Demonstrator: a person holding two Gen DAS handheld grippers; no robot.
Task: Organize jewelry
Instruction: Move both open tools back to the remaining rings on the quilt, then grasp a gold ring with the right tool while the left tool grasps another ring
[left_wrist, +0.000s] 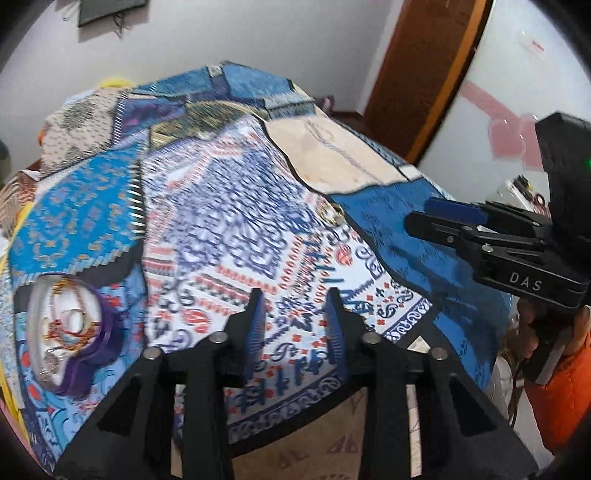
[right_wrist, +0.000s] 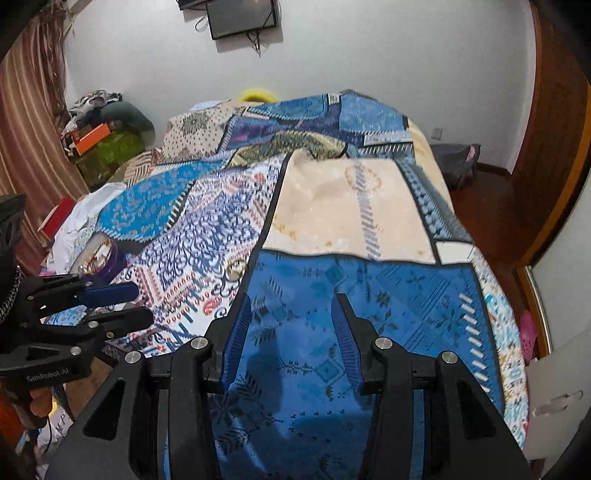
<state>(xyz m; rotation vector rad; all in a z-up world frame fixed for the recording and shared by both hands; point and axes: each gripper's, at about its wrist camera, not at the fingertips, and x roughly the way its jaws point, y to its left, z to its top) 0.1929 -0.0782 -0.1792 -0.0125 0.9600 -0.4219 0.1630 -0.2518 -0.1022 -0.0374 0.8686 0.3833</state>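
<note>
Left hand-held gripper (left_wrist: 297, 317) tilted over bedspread (left_wrist: 221, 206)

Both my wrist cameras look steeply down along their fingers, close over the bedspread (left_wrist: 229, 206); both views share its patterned middle.

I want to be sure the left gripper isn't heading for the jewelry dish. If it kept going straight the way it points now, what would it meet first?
Probably the patterned bedspread: only its white, blue and red print shows between the open jaws of the left gripper. The jewelry dish sits well off to the left of that line. Depth is hard to judge.
</note>
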